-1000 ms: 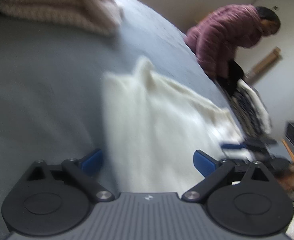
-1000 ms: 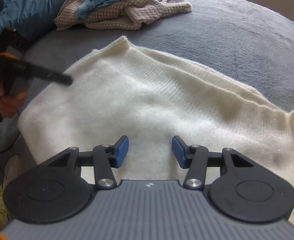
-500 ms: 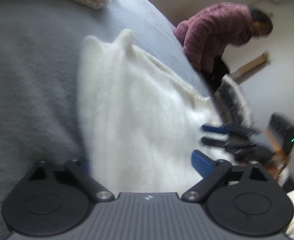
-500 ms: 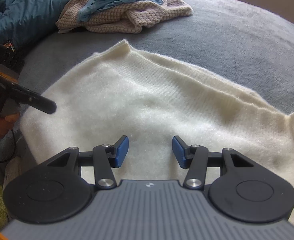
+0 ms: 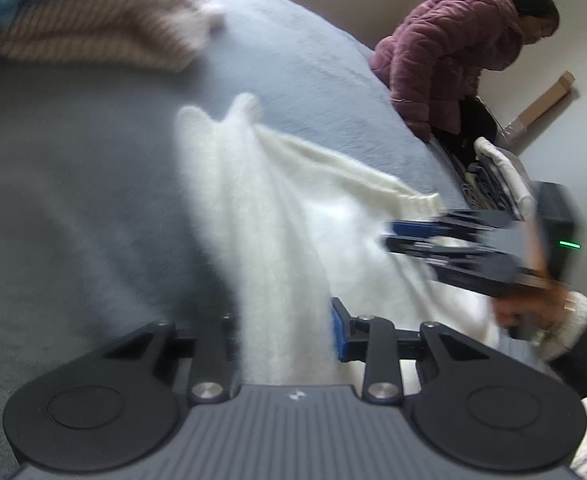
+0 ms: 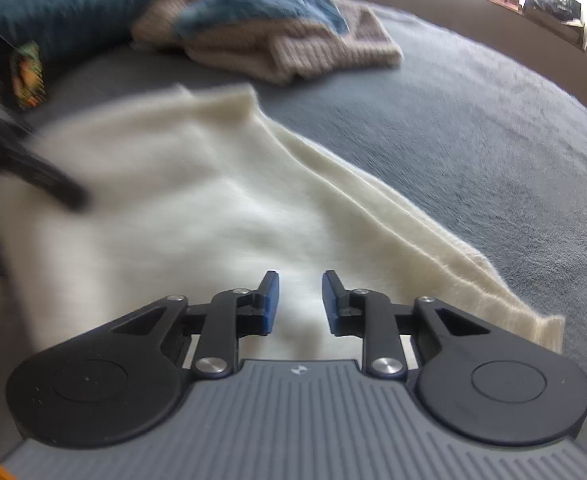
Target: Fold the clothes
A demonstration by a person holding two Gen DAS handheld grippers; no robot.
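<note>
Fingers, left gripper (image 5: 285,332): pinching a bunched edge of the cream sweater (image 5: 277,216); the jaws have just been closing, and the fabric is running up between the pads and drawing taut.
Fingers, right gripper (image 6: 300,304): the jaws have just been closing and are standing narrowly apart; sweater fabric is lying between and beneath the blue pads, but the right wrist view is not showing them pressing on it. The left wrist view is showing this gripper side-on at the sweater's near edge, too blurred to settle a grip.
Garment position: the sweater is lying spread on the grey bed cover (image 6: 493,152), one long edge running diagonally, a sleeve lying along it.
Surroundings: a beige knit pile (image 6: 293,52) and blue fabric are sitting well apart at the far side; a person in a maroon jacket (image 5: 445,52) is bending at the bed's far edge.
Step in hand: judged to be taking hold of the near edge at two points to begin a fold.
Next move: judged to call for a firm right-hand pinch, then both edges lifting together and carrying across evenly, keeping the fabric from sagging or skewing.
</note>
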